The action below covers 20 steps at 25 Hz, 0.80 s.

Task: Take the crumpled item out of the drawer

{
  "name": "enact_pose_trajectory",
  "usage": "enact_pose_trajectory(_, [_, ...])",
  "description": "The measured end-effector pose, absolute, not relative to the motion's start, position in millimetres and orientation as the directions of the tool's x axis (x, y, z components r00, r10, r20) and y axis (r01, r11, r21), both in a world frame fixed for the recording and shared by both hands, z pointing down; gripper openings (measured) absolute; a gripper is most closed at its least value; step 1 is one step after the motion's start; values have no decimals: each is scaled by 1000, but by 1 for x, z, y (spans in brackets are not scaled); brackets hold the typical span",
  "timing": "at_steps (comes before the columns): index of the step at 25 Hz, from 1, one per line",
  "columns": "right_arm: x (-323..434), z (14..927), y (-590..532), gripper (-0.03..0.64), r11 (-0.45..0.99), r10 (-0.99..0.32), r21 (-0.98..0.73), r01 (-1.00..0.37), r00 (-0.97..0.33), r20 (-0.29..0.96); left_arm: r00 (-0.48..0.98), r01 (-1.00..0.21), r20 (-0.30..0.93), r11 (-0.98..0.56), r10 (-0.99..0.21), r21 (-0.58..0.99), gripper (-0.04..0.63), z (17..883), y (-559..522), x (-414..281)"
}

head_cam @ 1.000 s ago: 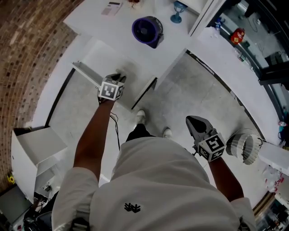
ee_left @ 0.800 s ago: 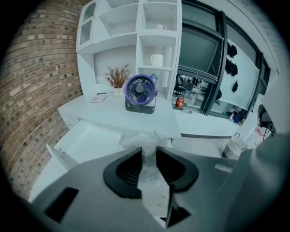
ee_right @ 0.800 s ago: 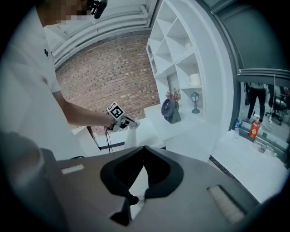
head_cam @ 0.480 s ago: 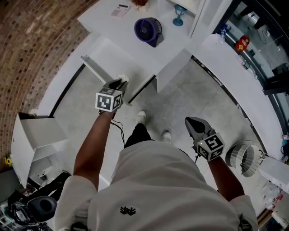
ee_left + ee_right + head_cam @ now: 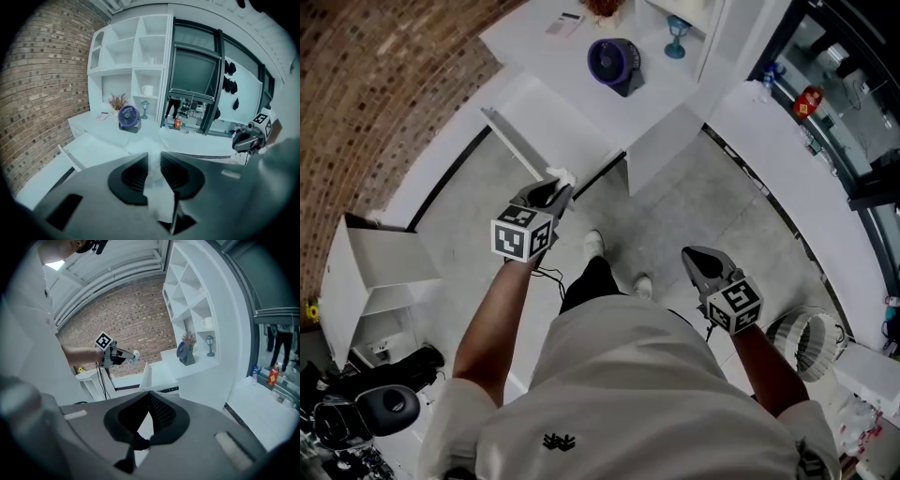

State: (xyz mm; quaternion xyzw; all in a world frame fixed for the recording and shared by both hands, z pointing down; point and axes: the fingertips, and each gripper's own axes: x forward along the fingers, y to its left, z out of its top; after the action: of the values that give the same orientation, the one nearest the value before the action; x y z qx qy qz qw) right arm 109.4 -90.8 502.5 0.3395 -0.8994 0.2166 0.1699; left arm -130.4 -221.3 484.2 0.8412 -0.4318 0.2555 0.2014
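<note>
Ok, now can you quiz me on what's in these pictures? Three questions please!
1. True or false: the right gripper holds something between its fingers.
2. What colour is the fan? A red, B purple, C green.
3. Fill the gap: the white crumpled item is pinched by the ___ gripper.

Key: 1 false, its fingers are together with nothing in them. 2 B. 3 left: the left gripper has the item squeezed between its fingers.
</note>
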Motion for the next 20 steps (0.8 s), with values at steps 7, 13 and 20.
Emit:
enact_pose_trajectory(7, [106, 493, -75, 12, 706, -530, -247, -663, -727, 437, 534, -806, 562, -582, -632, 112, 84, 451, -173, -111])
enact_pose_trajectory(13, [100, 489, -59, 12, 718, -521, -240, -654, -733, 438, 550, -789, 548, -607, -630, 93, 83, 438, -146, -106])
enact_pose_trajectory(20, [103, 489, -50, 12, 718, -523, -231, -657, -727, 445, 555, -785, 541, -613, -632, 90, 81, 436, -132, -104])
